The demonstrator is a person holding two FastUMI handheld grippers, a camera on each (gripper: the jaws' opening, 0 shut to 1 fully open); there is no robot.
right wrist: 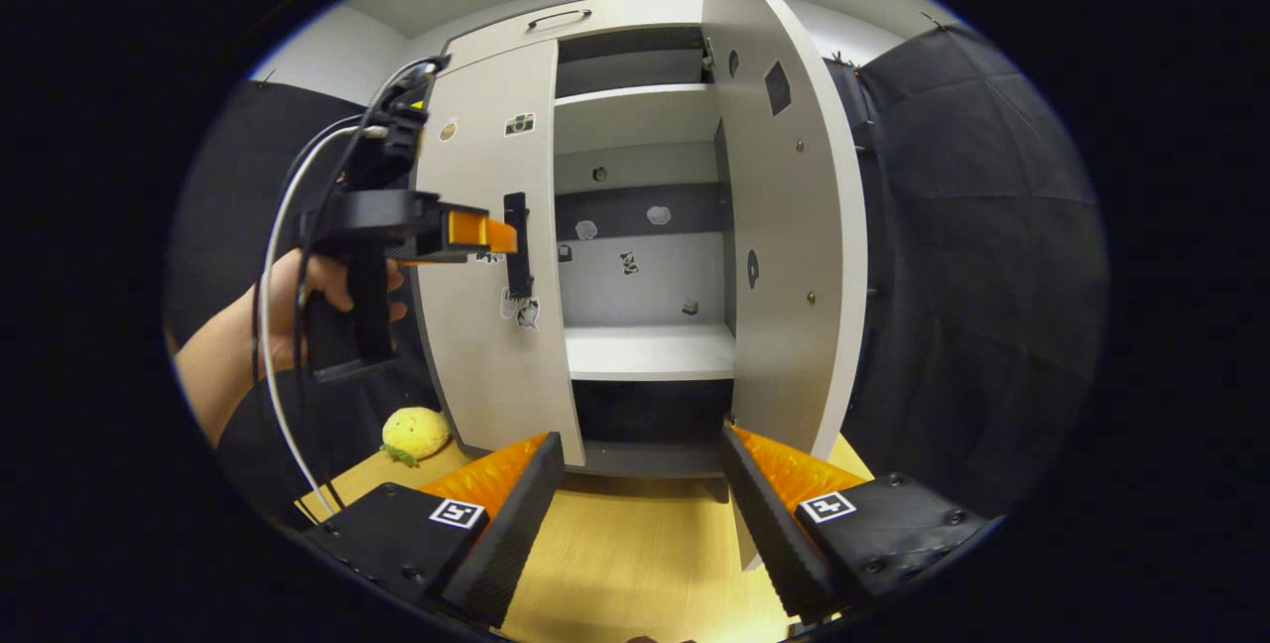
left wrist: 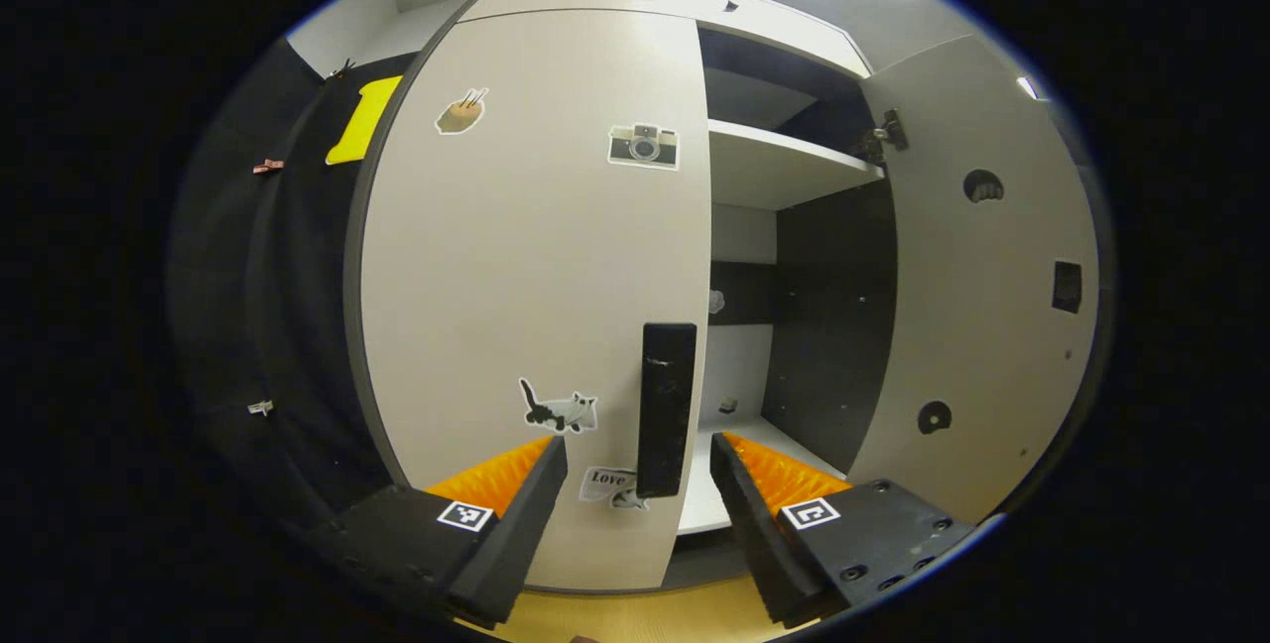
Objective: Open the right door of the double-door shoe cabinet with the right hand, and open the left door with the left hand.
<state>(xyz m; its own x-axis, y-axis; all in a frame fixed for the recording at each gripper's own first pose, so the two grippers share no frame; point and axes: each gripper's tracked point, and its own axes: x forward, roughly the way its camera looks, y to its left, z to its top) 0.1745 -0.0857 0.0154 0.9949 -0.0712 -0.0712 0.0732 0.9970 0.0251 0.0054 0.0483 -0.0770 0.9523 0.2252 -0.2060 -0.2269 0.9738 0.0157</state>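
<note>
The white double-door shoe cabinet (right wrist: 615,18) stands ahead. Its right door (right wrist: 784,226) is swung wide open, baring shelves (right wrist: 650,350). Its left door (left wrist: 536,256), dotted with stickers, looks shut. A black vertical handle (left wrist: 667,410) sits near that door's inner edge. My left gripper (left wrist: 640,494) is open, and the handle lies in line with the gap between its fingers, slightly ahead of the tips. In the right gripper view a hand (right wrist: 298,306) holds this left gripper (right wrist: 501,238) up against the handle (right wrist: 516,244). My right gripper (right wrist: 640,484) is open and holds nothing, low before the cabinet.
The open right door (left wrist: 982,276) stands to the right of my left gripper, its lower edge close to my right gripper's right finger (right wrist: 764,504). A yellow plush toy (right wrist: 415,433) lies on the wooden surface (right wrist: 635,564) at the cabinet's left foot. Black cloth walls flank both sides.
</note>
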